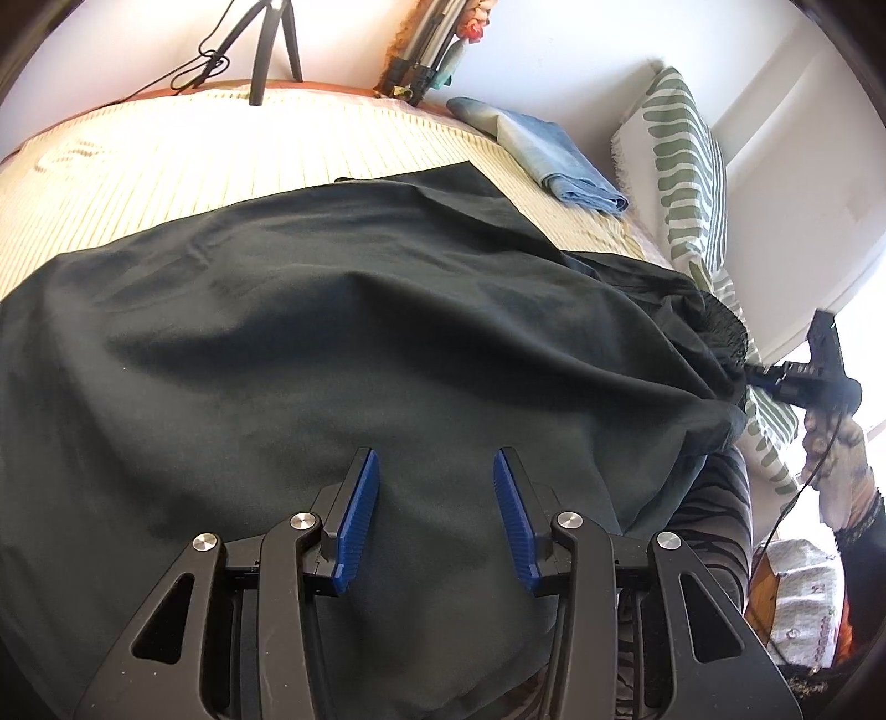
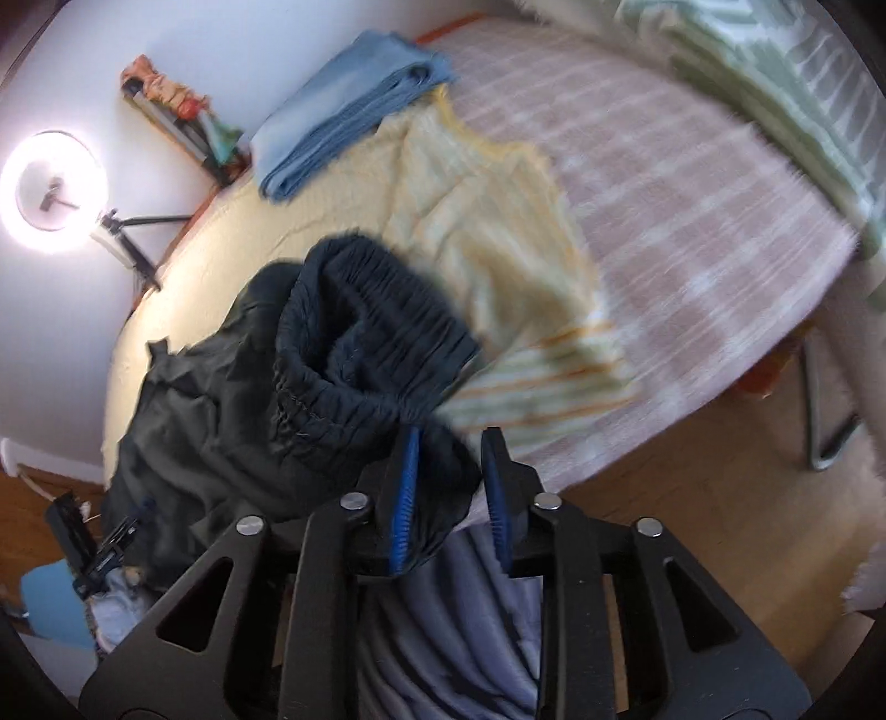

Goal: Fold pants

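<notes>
- The black pants [image 1: 343, 310] lie spread across the bed, filling the space under and ahead of the left gripper [image 1: 436, 471], which hovers with its blue pads parted; cloth shows between them, but whether they pinch it I cannot tell.
- Over at the right edge of the left view, the right gripper [image 1: 797, 382] has the bunched waistband [image 1: 720, 327] pulled towards it.
- From the right wrist, the right gripper [image 2: 451, 443] has dark cloth wedged between its narrow-set jaws, the gathered elastic waistband [image 2: 360, 332] lifted just ahead of them; the picture is blurred.
- The bed wears a pale yellow striped cover [image 1: 194, 149], with pink striped bedding [image 2: 664, 183] beyond.
- Folded blue jeans [image 1: 554, 155] sit near the far edge, well apart from the pants.
- A green-patterned pillow [image 1: 686, 166] leans by the white wall.
- A lit ring light [image 2: 52, 191] stands on a tripod [image 1: 266, 50].
- The pants look matte and softly creased.
</notes>
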